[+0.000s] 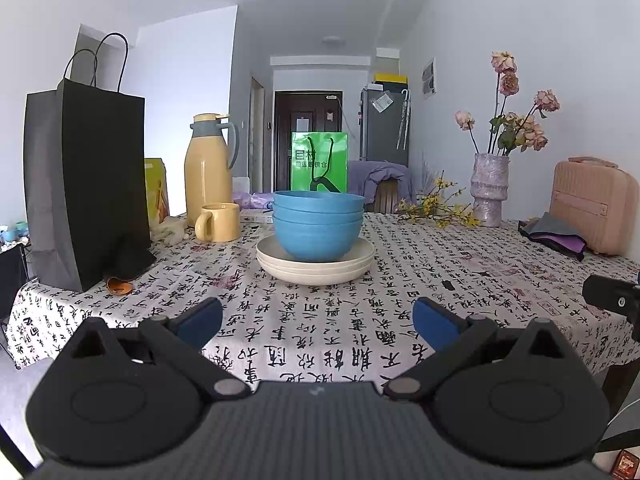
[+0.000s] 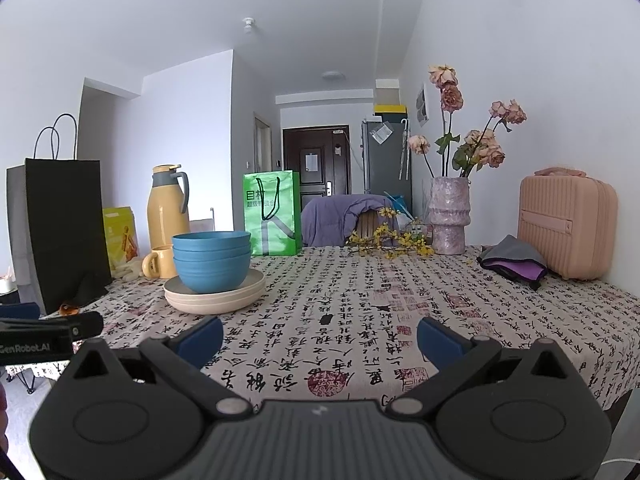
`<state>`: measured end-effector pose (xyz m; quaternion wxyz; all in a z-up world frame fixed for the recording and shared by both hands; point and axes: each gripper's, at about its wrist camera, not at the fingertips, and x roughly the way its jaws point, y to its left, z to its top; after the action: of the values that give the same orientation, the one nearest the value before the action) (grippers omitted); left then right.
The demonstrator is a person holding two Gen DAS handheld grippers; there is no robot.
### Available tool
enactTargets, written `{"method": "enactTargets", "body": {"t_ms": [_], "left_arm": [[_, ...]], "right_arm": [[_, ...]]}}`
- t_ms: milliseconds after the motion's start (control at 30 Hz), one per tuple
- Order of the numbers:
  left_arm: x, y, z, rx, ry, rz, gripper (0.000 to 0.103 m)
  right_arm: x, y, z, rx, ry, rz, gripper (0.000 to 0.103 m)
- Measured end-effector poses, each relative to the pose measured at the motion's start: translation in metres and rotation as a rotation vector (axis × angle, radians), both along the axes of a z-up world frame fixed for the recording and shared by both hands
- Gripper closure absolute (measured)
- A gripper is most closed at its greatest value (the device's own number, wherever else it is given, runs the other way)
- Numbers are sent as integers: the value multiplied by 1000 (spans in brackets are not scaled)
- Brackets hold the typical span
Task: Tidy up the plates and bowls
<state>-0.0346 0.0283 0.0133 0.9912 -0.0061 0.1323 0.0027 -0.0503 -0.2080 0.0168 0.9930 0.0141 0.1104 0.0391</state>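
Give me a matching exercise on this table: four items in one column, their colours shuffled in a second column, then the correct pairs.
Items
1. stacked bowls
2. stacked plates
3. thermos jug
4. small suitcase

Colours
A. pink
B. cream
C. blue
D. yellow with a grey handle

Pairs: 1-C, 2-B, 3-D, 4-A

The bowls sit nested on top of the plates, on the patterned tablecloth.
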Motion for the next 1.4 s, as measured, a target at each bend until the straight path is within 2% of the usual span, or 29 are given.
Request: {"method": "enactTargets", "body": {"t_ms": [1400], "left_arm": [[0,0,1,9,-2,6,0]], "right_arm": [[2,0,-1,14,13,-8,0]]}}
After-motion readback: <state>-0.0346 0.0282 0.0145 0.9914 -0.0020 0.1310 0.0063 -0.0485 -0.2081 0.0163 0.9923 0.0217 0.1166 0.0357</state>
